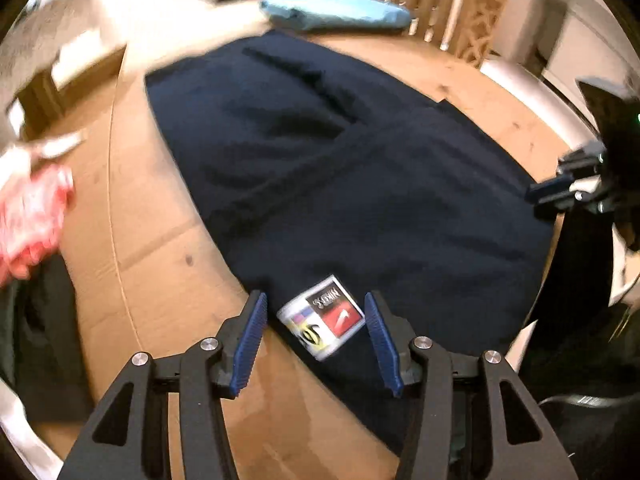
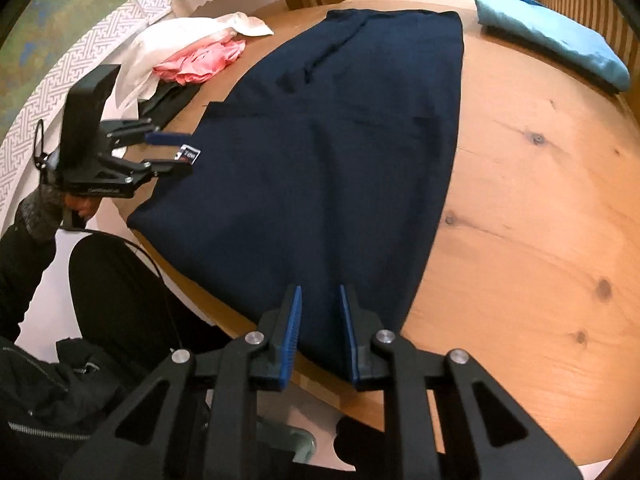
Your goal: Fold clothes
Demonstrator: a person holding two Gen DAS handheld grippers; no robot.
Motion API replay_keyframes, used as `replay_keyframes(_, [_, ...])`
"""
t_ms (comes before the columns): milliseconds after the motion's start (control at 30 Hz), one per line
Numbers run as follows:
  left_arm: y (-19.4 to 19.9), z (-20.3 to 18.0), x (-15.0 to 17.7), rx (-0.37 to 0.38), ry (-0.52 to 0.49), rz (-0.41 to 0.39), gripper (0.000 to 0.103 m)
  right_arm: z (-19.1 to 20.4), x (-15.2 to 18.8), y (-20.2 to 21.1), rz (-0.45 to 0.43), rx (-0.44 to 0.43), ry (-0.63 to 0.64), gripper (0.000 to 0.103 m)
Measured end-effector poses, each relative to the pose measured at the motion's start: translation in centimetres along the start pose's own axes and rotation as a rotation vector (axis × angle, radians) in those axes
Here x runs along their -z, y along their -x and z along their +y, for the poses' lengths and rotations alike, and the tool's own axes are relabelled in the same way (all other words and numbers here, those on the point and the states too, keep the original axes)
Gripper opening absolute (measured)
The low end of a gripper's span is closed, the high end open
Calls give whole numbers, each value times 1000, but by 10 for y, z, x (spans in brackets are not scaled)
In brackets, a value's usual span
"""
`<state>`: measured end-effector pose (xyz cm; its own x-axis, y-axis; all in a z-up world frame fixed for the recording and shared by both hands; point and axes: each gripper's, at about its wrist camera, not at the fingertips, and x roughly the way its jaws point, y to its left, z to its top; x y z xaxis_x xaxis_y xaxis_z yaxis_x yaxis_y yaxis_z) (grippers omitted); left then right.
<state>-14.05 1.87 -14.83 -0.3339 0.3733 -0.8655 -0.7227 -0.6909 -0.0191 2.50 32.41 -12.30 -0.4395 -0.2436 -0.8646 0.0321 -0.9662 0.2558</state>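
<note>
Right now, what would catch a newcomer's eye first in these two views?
The navy garment spread flat across the round wooden table dominates. Its white-and-red brand tag sits between the open left tongs, while the right tongs straddle the near hem. A folded light blue garment lies at the far edge, a pink one opposite.

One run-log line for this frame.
left gripper: open over label | right gripper: at navy garment hem, grip unclear | garment flat on table
</note>
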Motion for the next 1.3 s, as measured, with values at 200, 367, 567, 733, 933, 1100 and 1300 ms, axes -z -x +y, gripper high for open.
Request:
replay_keyframes(200, [8,37,-9,-37,115,-13,57,-2,-16,15,-51,6,-2,19])
replay_keyframes(367, [20,9,-8,94,30,-40,57,-8,-63,10,-181,-6,-5,19])
replay_keyframes(567, [6,-8,-8,98,-54,2,58,-11,-95,-50,-61,47,24,11])
replay_keyframes(733, [11,14,-6,-43,-43,25,57,-29,-84,-31,-66,148,0,5])
replay_keyframes(933, [34,16,1,61,-1,-17,57,-17,-42,7,-80,52,72,27])
replay_keyframes(1100, [38,-41,4,123,-216,7,58,9,14,37,-43,35,249,41])
replay_keyframes(1300, [12,-48,2,87,-284,88,60,26,48,38,25,109,394,42])
